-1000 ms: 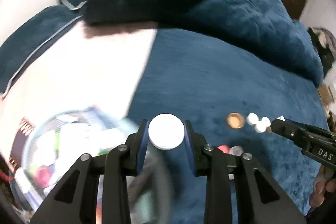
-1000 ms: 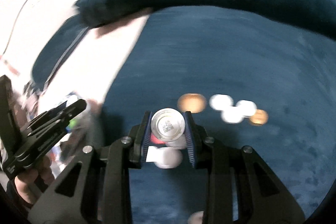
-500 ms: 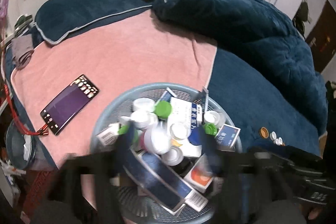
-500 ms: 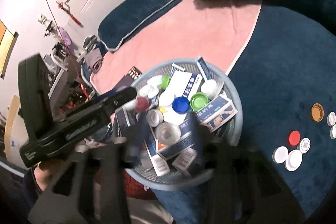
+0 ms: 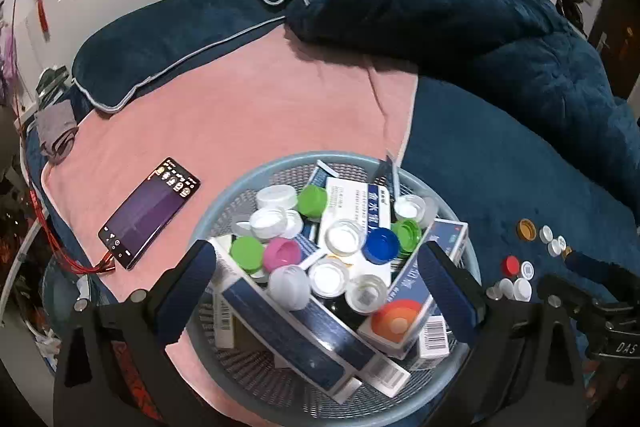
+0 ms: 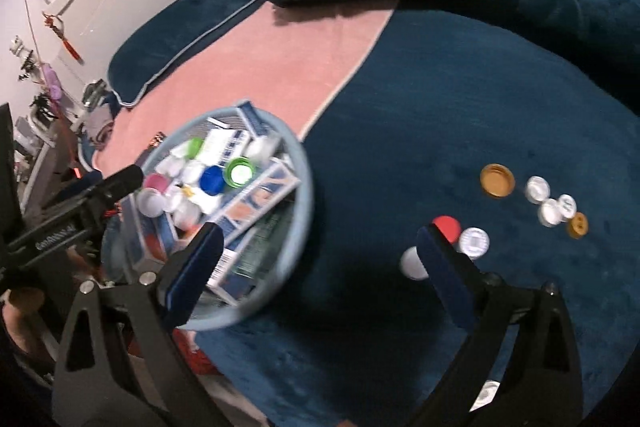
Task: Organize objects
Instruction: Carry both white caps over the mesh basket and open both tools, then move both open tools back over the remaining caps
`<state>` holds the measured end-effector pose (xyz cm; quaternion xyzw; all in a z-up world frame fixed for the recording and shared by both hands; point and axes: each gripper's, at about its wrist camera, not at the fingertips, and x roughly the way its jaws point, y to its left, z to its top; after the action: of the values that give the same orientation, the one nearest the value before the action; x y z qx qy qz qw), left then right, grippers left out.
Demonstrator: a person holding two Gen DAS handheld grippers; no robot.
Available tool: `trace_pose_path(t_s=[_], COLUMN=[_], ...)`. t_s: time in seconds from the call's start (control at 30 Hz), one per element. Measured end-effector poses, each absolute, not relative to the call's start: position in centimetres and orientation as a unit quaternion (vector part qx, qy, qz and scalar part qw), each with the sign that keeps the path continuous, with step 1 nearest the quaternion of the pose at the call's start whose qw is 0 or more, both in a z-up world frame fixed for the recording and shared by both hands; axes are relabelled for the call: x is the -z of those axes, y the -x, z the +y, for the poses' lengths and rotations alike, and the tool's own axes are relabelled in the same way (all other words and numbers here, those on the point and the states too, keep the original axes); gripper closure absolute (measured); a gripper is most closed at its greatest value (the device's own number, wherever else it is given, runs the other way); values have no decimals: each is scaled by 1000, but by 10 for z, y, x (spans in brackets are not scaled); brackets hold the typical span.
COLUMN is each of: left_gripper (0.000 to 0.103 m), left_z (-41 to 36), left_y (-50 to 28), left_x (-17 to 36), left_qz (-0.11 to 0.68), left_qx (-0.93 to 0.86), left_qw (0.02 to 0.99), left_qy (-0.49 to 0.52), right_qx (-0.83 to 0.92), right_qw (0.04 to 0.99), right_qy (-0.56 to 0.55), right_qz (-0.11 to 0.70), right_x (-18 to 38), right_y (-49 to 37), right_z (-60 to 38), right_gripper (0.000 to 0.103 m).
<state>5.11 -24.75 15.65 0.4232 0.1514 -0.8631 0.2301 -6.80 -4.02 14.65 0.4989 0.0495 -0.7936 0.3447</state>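
Caps (image 6: 472, 242) remain loose on the blue blanket (image 6: 480, 107) right of the basket (image 5: 224, 203), by my judgement about nine of them, so the sorting is well along but unfinished; the basket, on the pink towel (image 5: 248, 99), already holds many caps and boxes; left gripper (image 5: 320, 287) hovers over the basket, pitched down, jaws opening, empty; right gripper (image 6: 320, 263) spans the basket's right rim and the nearest caps, jaws opening, nothing between them.
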Motion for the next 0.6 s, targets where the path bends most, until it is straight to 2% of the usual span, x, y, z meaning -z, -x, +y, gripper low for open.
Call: trace_pose_path(t_s=[0.6], left_gripper=[2], left_z=[-179], left_y=[-15], left_x=[-162], left_qz=[93], left_qx=[873], left_qw=[185], left_qy=[-442], right_qx=[812], right_qw=[276], right_qy=[-514], right_qz=[-3], right_x=[-139], right_y=[95], right_z=[54], right_gripper=[5])
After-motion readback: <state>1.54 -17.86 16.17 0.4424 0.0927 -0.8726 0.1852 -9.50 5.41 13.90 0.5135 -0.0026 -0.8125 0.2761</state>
